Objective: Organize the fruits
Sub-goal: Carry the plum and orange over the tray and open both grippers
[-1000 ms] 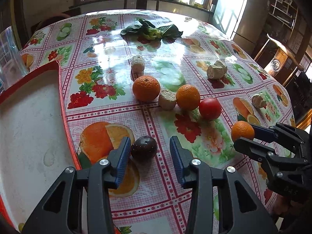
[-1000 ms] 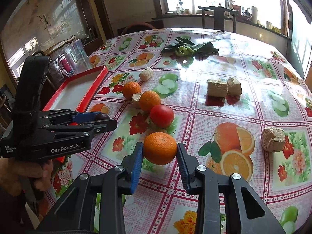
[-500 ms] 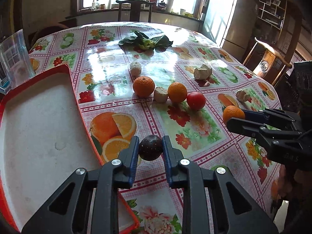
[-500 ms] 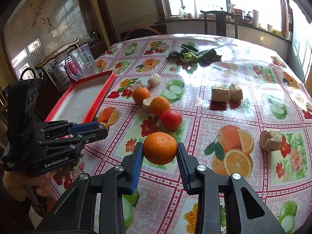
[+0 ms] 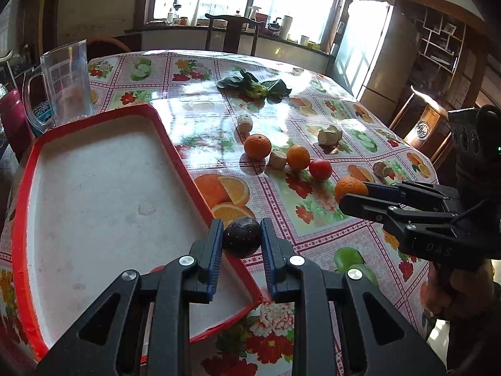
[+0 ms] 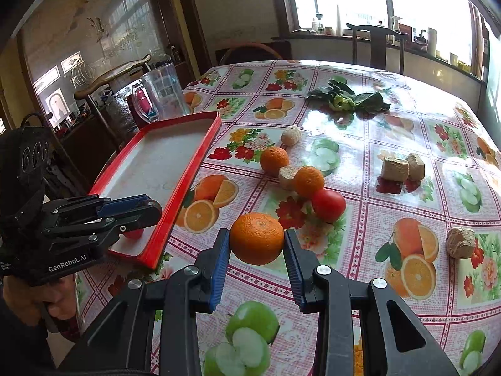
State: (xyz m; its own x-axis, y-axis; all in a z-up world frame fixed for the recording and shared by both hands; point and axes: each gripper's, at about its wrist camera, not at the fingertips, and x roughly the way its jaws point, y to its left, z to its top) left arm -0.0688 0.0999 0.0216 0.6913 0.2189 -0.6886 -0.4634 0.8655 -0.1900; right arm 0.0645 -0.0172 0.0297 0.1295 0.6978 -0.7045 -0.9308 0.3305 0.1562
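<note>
My left gripper [image 5: 241, 238] is shut on a dark purple passion fruit [image 5: 241, 237] and holds it in the air over the right rim of the red tray [image 5: 184, 169]. My right gripper [image 6: 256, 242] is shut on an orange [image 6: 256, 238], held above the tablecloth; it shows in the left wrist view [image 5: 350, 189] too. Two more oranges [image 5: 257, 146] [image 5: 298, 157] and a red tomato [image 5: 320, 169] lie on the table. In the right wrist view the left gripper [image 6: 147, 208] hangs over the tray's near corner [image 6: 162, 228], a small red thing under it.
Several beige chunks [image 6: 395, 169] [image 6: 459, 246] [image 6: 291, 135] lie among the fruit. Leafy greens [image 6: 347, 98] sit further back. A clear plastic jug [image 5: 67, 83] and a pink cup [image 5: 11, 116] stand behind the tray. Chairs ring the round table.
Both grippers have risen and pulled back with their fruit. The left gripper, which closed on the passion fruit a second ago, has carried it left over the tray's rim.
</note>
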